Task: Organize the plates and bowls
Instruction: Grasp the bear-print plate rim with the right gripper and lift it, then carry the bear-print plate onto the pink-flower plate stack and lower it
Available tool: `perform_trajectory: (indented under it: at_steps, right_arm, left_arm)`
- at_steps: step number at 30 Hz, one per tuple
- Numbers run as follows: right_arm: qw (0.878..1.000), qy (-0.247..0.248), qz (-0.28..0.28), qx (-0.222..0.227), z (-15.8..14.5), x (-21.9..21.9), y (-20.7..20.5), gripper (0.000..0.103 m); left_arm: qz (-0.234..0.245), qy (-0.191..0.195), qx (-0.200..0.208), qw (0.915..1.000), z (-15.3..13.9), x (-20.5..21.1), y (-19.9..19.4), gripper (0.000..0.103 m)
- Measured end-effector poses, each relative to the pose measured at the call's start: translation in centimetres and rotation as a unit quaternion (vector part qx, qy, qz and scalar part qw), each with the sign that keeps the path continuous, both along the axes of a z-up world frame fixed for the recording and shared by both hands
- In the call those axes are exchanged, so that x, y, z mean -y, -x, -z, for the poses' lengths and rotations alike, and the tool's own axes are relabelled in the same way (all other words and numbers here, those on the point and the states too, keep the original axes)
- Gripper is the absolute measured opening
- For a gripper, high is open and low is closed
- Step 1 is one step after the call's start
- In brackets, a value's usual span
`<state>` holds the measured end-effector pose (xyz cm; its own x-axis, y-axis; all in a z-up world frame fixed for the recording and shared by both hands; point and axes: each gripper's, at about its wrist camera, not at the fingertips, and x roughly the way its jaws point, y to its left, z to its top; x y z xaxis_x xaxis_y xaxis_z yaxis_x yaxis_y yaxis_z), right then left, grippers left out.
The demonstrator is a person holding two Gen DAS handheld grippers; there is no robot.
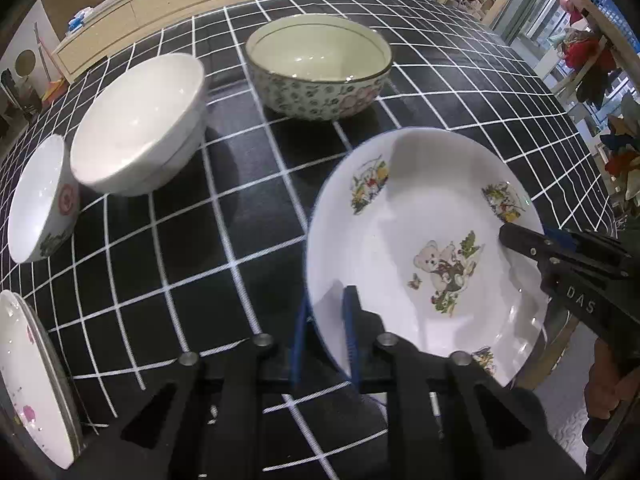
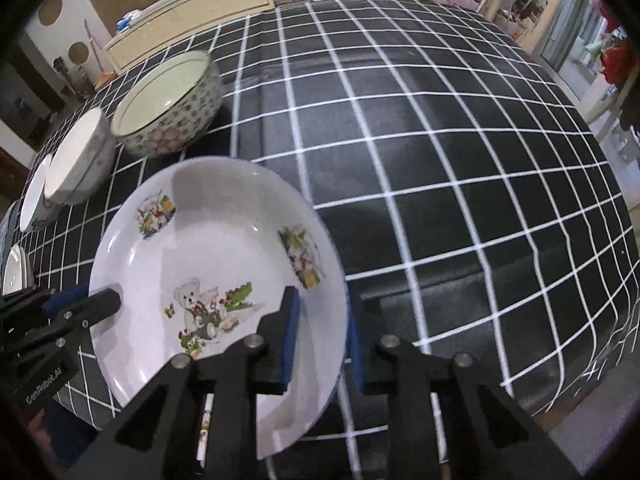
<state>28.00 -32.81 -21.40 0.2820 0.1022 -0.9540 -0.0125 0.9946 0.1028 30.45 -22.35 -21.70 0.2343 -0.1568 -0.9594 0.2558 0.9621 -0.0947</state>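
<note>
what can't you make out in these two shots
- Underside of the teddy-bear plate: hidden by the plate itself, so whether it touches the tablecloth is unclear in both views.
- Pink-flowered plate: cut off by the left wrist view's edge.
- Small bowl: mostly hidden behind the white bowl in the right wrist view.
- Left claw and right claw: pads straddle the rim; contact underneath hidden.

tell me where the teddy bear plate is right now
The teddy bear plate is held between both tools above the checked tablecloth, near the floral bowl.

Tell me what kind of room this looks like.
Probably a lived-in home dining or living area: a table under a black grid tablecloth, a long wooden sideboard behind it, and clothes hanging on a rack.
</note>
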Motion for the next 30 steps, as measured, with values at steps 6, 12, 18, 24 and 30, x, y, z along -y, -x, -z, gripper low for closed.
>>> perform_trajectory:
  at_steps: [6, 12, 18, 24, 30]
  right_arm:
    - [1.000, -0.003, -0.026, -0.008, 0.2, -3.9, 0.4, 0.027]
    - [0.999, -0.004, -0.052, -0.013, 0.3, -7.2, 1.1, 0.027]
    - [0.997, -0.004, -0.077, -0.015, 0.2, -9.0, 1.8, 0.026]
    - [0.995, -0.006, -0.094, -0.017, 0.3, -9.6, 1.8, 0.026]
    - [0.994, -0.004, -0.107, -0.018, 0.5, -8.4, 1.4, 0.026]
  left_arm:
    - [-0.019, 0.009, -0.012, 0.9997, 0.0, -3.4, 0.7, 0.015]
    - [-0.046, 0.005, -0.018, 0.9987, -0.1, -8.0, 1.9, 0.014]
    - [-0.069, 0.002, -0.018, 0.9974, 0.0, -12.1, 3.2, 0.014]
    - [-0.090, -0.001, -0.016, 0.9958, 0.0, -15.8, 4.8, 0.015]
    - [-0.107, 0.006, -0.018, 0.9941, 0.0, -19.5, 6.1, 0.014]
